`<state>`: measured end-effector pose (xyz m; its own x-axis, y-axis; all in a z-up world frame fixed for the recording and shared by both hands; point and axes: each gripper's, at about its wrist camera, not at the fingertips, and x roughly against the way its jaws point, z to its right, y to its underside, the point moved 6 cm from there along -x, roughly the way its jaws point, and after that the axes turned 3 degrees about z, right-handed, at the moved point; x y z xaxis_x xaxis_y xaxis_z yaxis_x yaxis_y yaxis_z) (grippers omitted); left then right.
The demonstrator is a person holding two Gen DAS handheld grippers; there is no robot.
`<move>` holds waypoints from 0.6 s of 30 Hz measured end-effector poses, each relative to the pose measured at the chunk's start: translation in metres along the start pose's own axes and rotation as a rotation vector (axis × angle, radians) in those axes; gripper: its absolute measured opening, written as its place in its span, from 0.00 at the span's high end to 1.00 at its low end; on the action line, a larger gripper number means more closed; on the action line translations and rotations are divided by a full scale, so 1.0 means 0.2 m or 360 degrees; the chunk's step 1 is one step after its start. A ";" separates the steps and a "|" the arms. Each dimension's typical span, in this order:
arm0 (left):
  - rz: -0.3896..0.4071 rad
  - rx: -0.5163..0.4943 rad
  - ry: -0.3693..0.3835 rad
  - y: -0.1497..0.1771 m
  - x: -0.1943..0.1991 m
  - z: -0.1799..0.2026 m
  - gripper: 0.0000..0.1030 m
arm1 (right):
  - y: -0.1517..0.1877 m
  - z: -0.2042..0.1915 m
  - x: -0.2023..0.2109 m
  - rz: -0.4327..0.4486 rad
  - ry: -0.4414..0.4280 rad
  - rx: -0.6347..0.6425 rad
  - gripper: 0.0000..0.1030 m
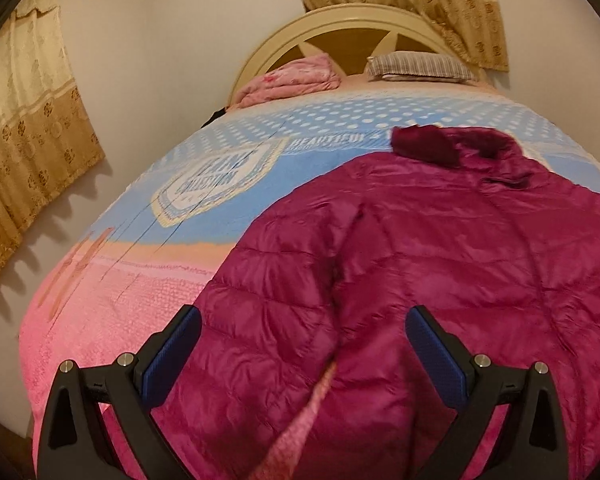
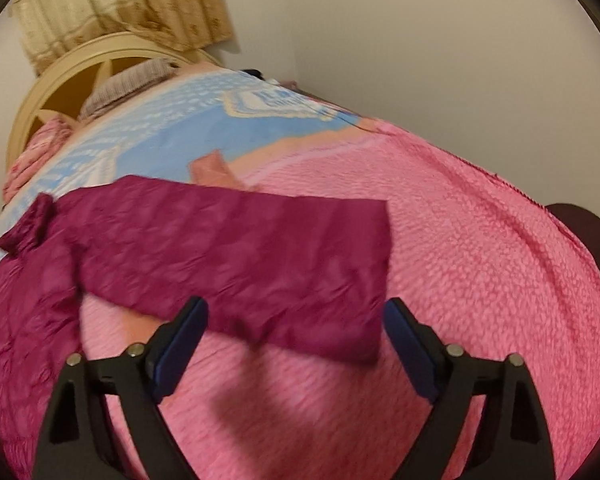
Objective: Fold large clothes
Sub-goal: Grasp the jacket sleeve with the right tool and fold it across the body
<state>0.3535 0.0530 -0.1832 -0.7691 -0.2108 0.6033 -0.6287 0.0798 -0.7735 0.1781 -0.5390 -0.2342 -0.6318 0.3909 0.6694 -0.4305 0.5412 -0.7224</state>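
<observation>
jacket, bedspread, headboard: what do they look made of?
Jacket: looks like thin quilted nylon or polyester; stitched puffy channels, slight sheen. The collar lining seems fleecy and matte.
Bedspread: soft woven or knitted textile, pebbly raised texture, matte; fibre unclear.
Headboard: probably wood, cream-painted curved frame with brown panels; could be a laminate.

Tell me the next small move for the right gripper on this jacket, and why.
Probably lower the right gripper onto the sleeve end and close. Its jaws are open with nothing gripped, and the sleeve lies spread out sideways on the bed, unfolded.
</observation>
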 end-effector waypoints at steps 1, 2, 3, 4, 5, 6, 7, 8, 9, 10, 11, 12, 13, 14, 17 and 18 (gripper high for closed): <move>-0.0016 0.0011 0.0001 0.00 -0.03 -0.01 0.01 | -0.01 0.02 -0.04 -0.0026 0.0006 -0.0018 0.16; -0.0028 0.0015 0.0000 0.01 -0.04 -0.01 0.01 | -0.02 0.03 -0.08 -0.0053 0.0004 -0.0029 0.20; -0.0042 0.0019 0.0002 0.01 -0.06 -0.01 0.01 | -0.02 0.04 -0.12 -0.0075 -0.0001 -0.0040 0.25; -0.0054 0.0018 0.0006 0.02 -0.08 -0.01 0.01 | -0.02 0.06 -0.15 -0.0100 0.0000 -0.0053 0.29; -0.0067 0.0014 0.0011 0.03 -0.10 -0.01 0.01 | -0.01 0.06 -0.17 -0.0121 -0.0005 -0.0060 0.32; -0.0073 0.0009 0.0011 0.03 -0.11 0.00 0.01 | -0.01 0.06 -0.18 -0.0132 -0.0009 -0.0050 0.36; -0.0082 0.0003 0.0010 0.04 -0.13 0.00 0.01 | -0.01 0.06 -0.18 -0.0134 -0.0008 -0.0031 0.41; -0.0090 -0.0005 0.0009 0.05 -0.14 0.00 0.01 | -0.01 0.05 -0.18 -0.0133 -0.0007 0.0001 0.44; -0.0097 -0.0011 0.0007 0.06 -0.15 0.00 0.01 | -0.01 0.04 -0.18 -0.0133 -0.0013 0.0021 0.52; -0.0109 -0.0015 0.0005 0.06 -0.16 0.00 0.01 | -0.02 0.05 -0.18 -0.0133 -0.0025 0.0034 0.62; -0.0121 -0.0016 0.0005 0.06 -0.17 0.00 0.01 | -0.03 0.04 -0.17 -0.0141 -0.0065 0.0058 0.66; -0.0130 -0.0017 0.0006 0.06 -0.18 0.00 0.01 | -0.04 0.02 -0.18 -0.0148 -0.0089 0.0071 0.72; -0.0130 -0.0021 0.0003 0.05 -0.19 0.00 0.01 | -0.05 0.01 -0.18 -0.0146 -0.0095 0.0092 0.74; -0.0121 -0.0026 -0.0007 0.04 -0.19 -0.01 0.01 | -0.06 0.00 -0.17 -0.0134 -0.0086 0.0126 0.75; -0.0098 -0.0027 -0.0026 -0.01 -0.19 -0.04 0.01 | -0.12 -0.07 -0.12 -0.0068 -0.0086 0.0216 0.80; -0.0095 -0.0025 -0.0031 -0.02 -0.19 -0.05 0.01 | -0.13 -0.10 -0.10 -0.0041 -0.0093 0.0240 0.80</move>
<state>0.3845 0.0704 -0.2013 -0.7277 -0.2349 0.6444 -0.6754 0.0817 -0.7329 0.2152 -0.5459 -0.2246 -0.6540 0.3319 0.6798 -0.5362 0.4306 -0.7260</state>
